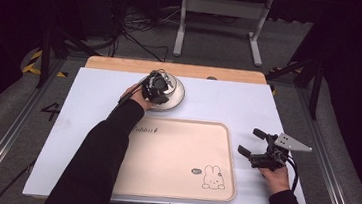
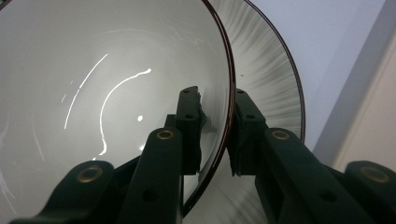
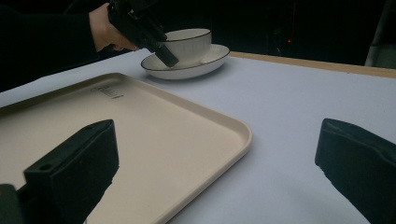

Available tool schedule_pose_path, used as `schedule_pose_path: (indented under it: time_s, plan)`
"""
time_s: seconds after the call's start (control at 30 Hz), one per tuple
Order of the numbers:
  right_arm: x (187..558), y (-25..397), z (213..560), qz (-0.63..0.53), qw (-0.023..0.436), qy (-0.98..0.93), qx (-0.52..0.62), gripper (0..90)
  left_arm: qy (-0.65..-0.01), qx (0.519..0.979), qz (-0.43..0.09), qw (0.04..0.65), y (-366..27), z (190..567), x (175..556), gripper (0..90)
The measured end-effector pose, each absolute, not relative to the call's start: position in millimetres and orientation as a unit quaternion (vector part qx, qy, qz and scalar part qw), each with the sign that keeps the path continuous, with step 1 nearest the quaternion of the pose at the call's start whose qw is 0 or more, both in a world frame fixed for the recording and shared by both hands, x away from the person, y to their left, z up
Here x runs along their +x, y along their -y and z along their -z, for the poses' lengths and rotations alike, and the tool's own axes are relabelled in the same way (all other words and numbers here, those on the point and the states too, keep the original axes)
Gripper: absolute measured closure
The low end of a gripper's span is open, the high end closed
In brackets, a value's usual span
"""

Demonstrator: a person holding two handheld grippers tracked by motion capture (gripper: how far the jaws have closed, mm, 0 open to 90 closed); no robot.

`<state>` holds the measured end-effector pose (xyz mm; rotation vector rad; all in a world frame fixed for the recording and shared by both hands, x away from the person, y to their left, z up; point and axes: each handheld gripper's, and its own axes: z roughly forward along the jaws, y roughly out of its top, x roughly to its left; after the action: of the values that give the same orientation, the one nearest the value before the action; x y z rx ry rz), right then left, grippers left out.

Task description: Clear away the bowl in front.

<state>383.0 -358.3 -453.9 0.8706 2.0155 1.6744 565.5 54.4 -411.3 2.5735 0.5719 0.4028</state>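
Upper centre of the high view, the left gripper (image 1: 156,90) had its jaws pinched on the rim of the white bowl (image 2: 93,93), which sat on a saucer (image 3: 205,58) above the beige tray (image 1: 171,181). Lower right, the right gripper (image 1: 250,144) rested on the table (image 1: 229,101), jaws spread wide, holding nothing.

In the high view the left claw (image 1: 159,87) and the hand (image 1: 139,97) covered most of the bowl (image 1: 172,86), so its grip on the rim could not be read there. In the left claw view the bowl ran off the top and left edges, and the plate (image 2: 271,70) beneath it was partly hidden behind the bowl. The small print on the tray (image 1: 173,156) was too tiny to read. In the right claw view the tray was cut by the left and bottom edges.
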Motion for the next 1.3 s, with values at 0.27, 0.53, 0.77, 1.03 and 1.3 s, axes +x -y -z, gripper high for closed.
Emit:
schedule_pose_path:
  time_s: [0.27,0.53,0.77,1.03,1.3]
  plan:
    - [383,358,454,-0.596,0.189,-0.717,0.309,0.1,-0.192,0.941,-0.165,0.226,-49,409,562,82.3]
    - [383,359,454,-0.597,0.188,-0.716,0.309,0.1,-0.202,0.938,-0.155,0.237,-52,406,561,82.4]
    - [383,359,454,-0.597,0.188,-0.716,0.309,0.1,-0.21,0.933,-0.15,0.251,-59,397,559,82.1]
    - [384,359,454,-0.597,0.187,-0.715,0.311,0.1,-0.206,0.928,-0.144,0.273,-66,381,551,82.1]
    - [383,359,454,-0.597,0.188,-0.716,0.311,0.1,-0.202,0.925,-0.144,0.288,-75,368,542,82.1]
